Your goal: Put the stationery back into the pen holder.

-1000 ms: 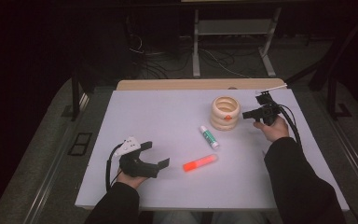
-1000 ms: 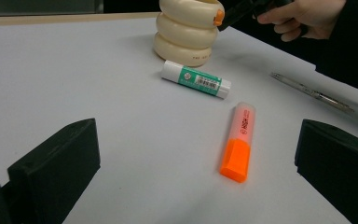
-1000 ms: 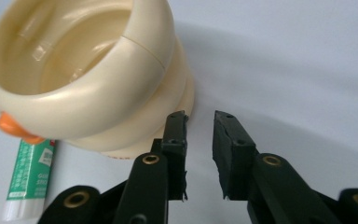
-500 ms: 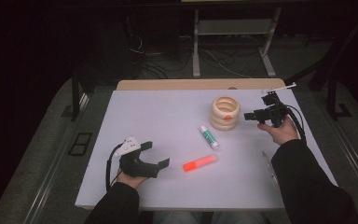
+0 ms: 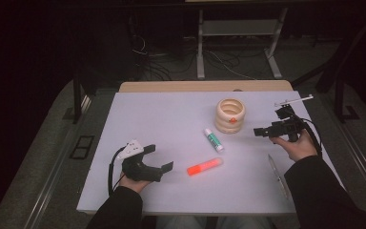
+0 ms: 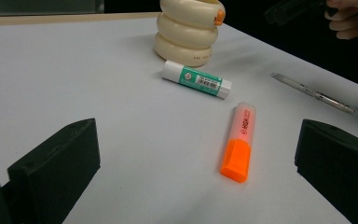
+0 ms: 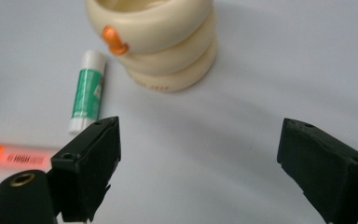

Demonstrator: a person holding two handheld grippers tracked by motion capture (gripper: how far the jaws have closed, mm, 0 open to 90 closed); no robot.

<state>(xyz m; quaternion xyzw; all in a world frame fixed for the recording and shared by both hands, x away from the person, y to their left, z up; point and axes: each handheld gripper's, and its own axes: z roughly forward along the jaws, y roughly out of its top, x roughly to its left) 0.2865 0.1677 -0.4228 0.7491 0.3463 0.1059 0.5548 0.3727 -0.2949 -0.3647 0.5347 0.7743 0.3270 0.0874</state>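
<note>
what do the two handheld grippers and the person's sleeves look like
Both are black, pistol-shaped tools. The left gripper carries a pale grey three-cornered plate on top and trails a black cable. The right gripper has a thin pale rod at its top and a looping black cable. Each claw ends in two blocky black jaws with small holes. Both sleeves are dark.

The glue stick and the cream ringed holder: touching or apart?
Apart. The left gripper view shows bare table between the glue stick and the holder.
</note>
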